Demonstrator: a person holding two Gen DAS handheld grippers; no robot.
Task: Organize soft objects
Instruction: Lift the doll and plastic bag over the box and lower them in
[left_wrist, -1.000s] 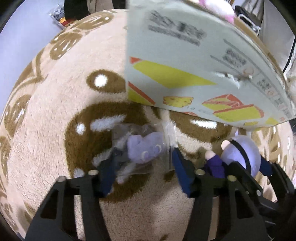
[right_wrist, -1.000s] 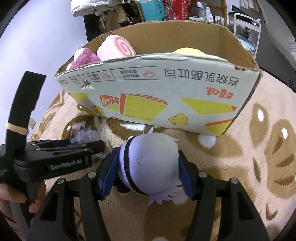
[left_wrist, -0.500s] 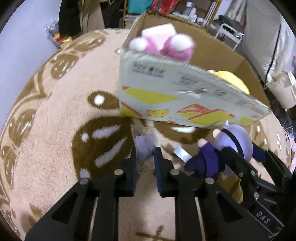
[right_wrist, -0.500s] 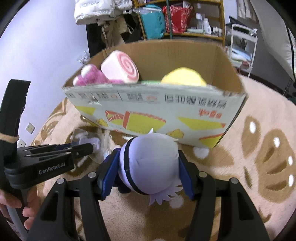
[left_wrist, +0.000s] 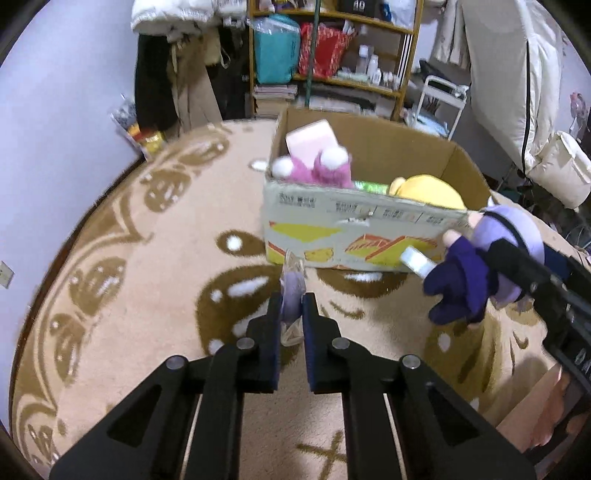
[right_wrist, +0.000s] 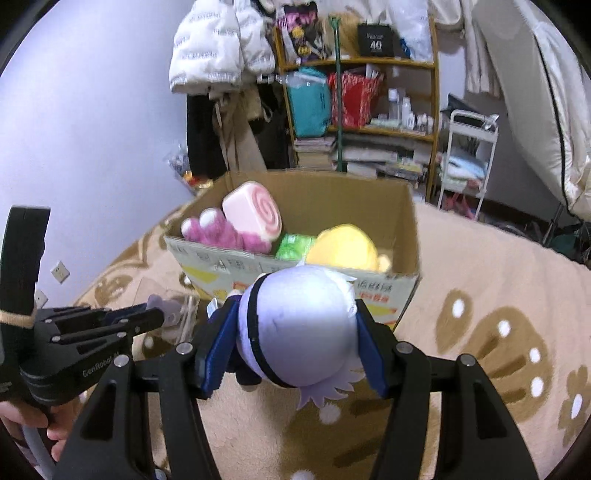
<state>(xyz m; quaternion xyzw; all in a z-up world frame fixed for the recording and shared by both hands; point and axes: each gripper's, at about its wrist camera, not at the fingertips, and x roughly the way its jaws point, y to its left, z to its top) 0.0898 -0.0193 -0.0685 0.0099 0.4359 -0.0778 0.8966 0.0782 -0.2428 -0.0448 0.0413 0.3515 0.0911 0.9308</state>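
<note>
Cardboard box (left_wrist: 354, 229) sits on the tan rug (left_wrist: 147, 280), holding pink plush (right_wrist: 221, 230), swirl cushion (right_wrist: 253, 216) and yellow plush (right_wrist: 343, 247). Left tool (left_wrist: 291, 314) nearly closed, pinching a bagged lilac toy (left_wrist: 291, 288) above the rug near the box. Right tool (right_wrist: 293, 345) clamps the doll (right_wrist: 295, 325) by its pale head, just before the box front.

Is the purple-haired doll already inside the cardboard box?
No. The doll is outside, clamped in the right gripper, in front of the box.
</note>
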